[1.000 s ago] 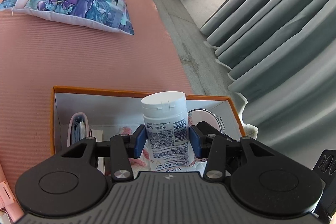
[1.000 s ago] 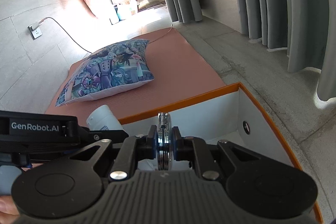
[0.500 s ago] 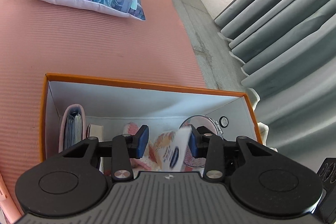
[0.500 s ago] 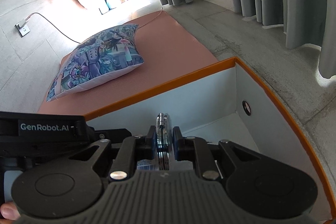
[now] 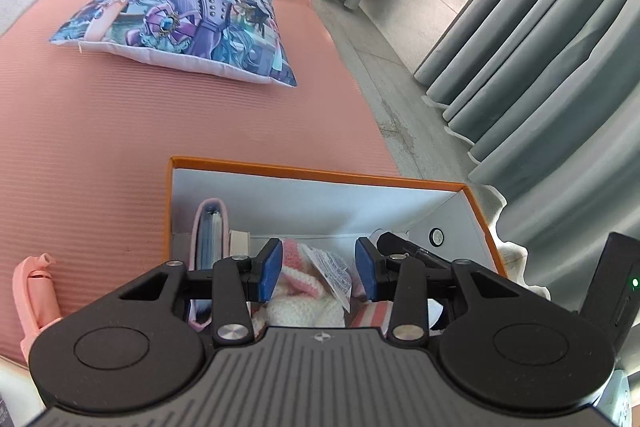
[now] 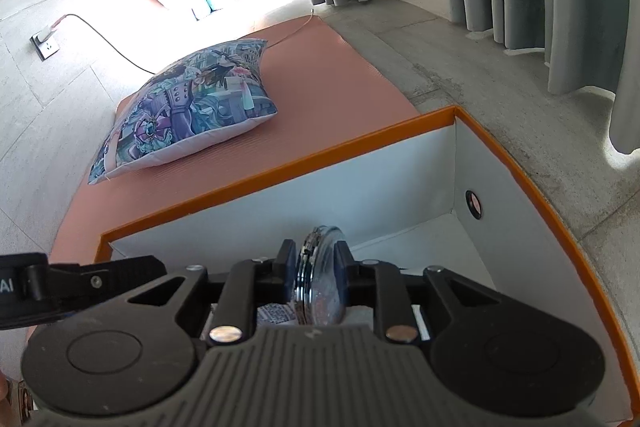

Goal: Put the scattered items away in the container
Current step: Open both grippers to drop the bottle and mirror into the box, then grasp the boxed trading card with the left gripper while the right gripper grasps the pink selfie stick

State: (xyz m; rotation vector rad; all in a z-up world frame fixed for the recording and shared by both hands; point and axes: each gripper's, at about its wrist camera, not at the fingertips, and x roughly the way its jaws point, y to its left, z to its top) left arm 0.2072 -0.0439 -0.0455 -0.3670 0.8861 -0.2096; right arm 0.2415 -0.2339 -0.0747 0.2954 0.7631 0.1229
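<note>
My left gripper [image 5: 316, 263] hangs open over the orange-rimmed box [image 5: 312, 171], with nothing between its blue pads. Below it the white bottle [image 5: 334, 273] lies label-up on a pink and white knitted item [image 5: 304, 307]. A pink folder [image 5: 208, 227] stands against the box's left wall. My right gripper [image 6: 316, 263] is low inside the box [image 6: 280, 167]. Its jaws are opening, and a round compact mirror [image 6: 322, 247] leans tilted and loose between them. The mirror's lower edge is hidden behind the gripper body.
A pink object [image 5: 34, 291] lies on the salmon mat [image 5: 120, 131] to the left of the box. A printed pillow [image 5: 188, 23] rests farther back on the mat. Grey curtains [image 5: 520, 67] hang to the right over a concrete floor. A cable runs to a floor socket [image 6: 46, 43].
The white bottle left my left gripper's pads and dropped into the box, and that gripper drew back. The right jaws widened, and the mirror tipped from upright to leaning.
</note>
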